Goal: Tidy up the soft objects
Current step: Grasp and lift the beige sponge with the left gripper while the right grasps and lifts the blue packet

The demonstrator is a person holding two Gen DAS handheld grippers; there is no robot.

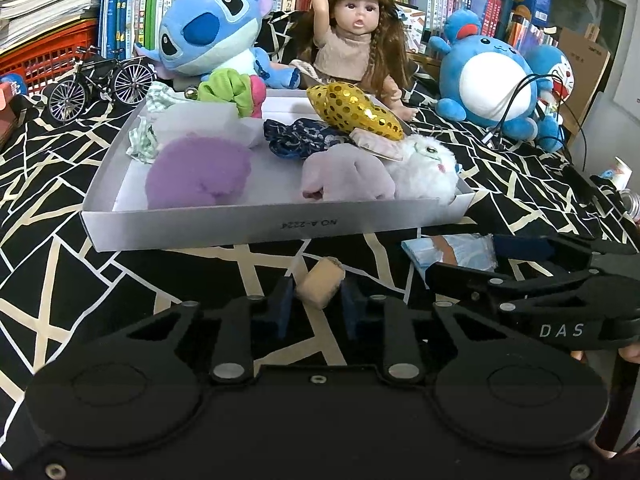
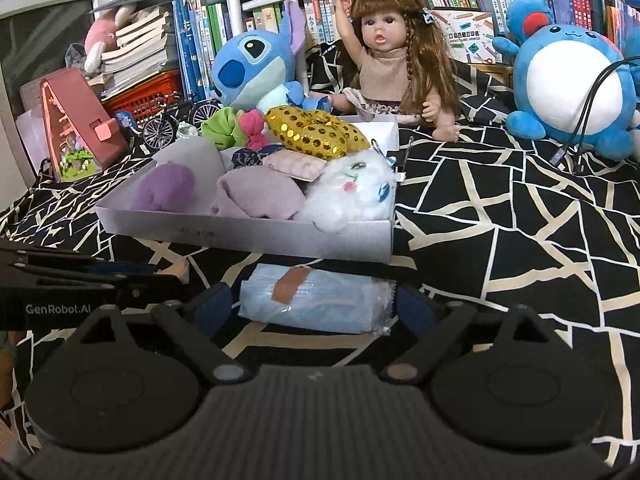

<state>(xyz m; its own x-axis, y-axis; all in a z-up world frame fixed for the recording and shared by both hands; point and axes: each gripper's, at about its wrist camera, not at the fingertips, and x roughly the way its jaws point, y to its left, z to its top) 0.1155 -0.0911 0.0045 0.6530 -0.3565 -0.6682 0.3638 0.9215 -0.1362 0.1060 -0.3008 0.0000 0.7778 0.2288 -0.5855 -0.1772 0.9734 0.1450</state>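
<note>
A white cardboard tray holds soft items: a purple plush, a pale lilac cloth, a white fluffy toy, a gold sequin cushion and a green scrunchie. My left gripper is open around a small tan roll on the bedspread in front of the tray; the pads do not press it. My right gripper is open around a blue packet of face masks, which also shows in the left wrist view.
A Stitch plush, a long-haired doll and a blue round plush sit behind the tray before a wall of books. A model bicycle stands at the left. Cables hang at the right.
</note>
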